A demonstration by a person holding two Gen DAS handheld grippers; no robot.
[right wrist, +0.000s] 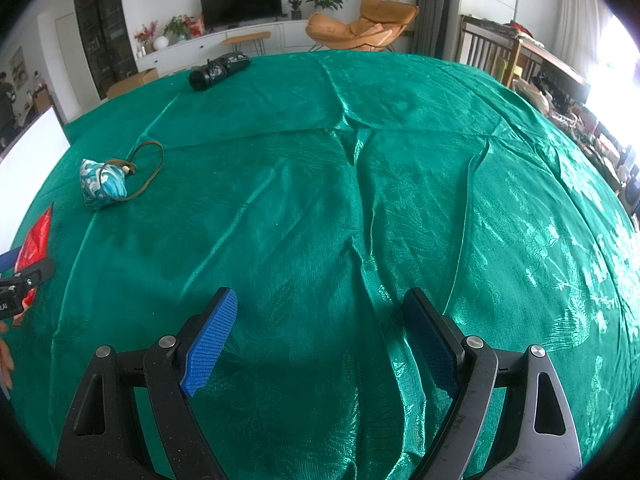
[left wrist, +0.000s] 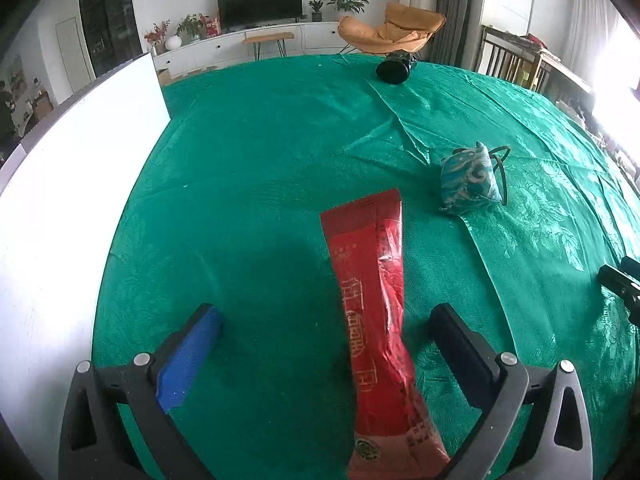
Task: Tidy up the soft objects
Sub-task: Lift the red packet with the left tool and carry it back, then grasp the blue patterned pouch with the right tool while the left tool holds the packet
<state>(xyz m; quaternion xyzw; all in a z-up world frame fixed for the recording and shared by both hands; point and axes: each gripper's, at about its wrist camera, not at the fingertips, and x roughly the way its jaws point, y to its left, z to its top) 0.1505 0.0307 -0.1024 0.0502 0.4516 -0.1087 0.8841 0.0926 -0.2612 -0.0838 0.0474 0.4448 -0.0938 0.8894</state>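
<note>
Crinkled red packet [left wrist: 376, 320] between wide-apart left gripper [left wrist: 326, 320] jaws, gold print unreadable, possibly Chinese, right gripper [right wrist: 320, 320] spread, empty.

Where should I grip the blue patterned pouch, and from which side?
Take the blue patterned pouch across its puffy body, coming from above. It sits as a soft mound on the green tablecloth, while its thin brown strap lies flat in a loop, probably harder to pinch.

Both views are taken from close above the green-covered counter [left wrist: 260, 152], angled steeply downward toward the far television wall. The patterned pouch [left wrist: 470, 180], black bundle [right wrist: 218, 70] and red packet [left wrist: 372, 320] are shared.
</note>
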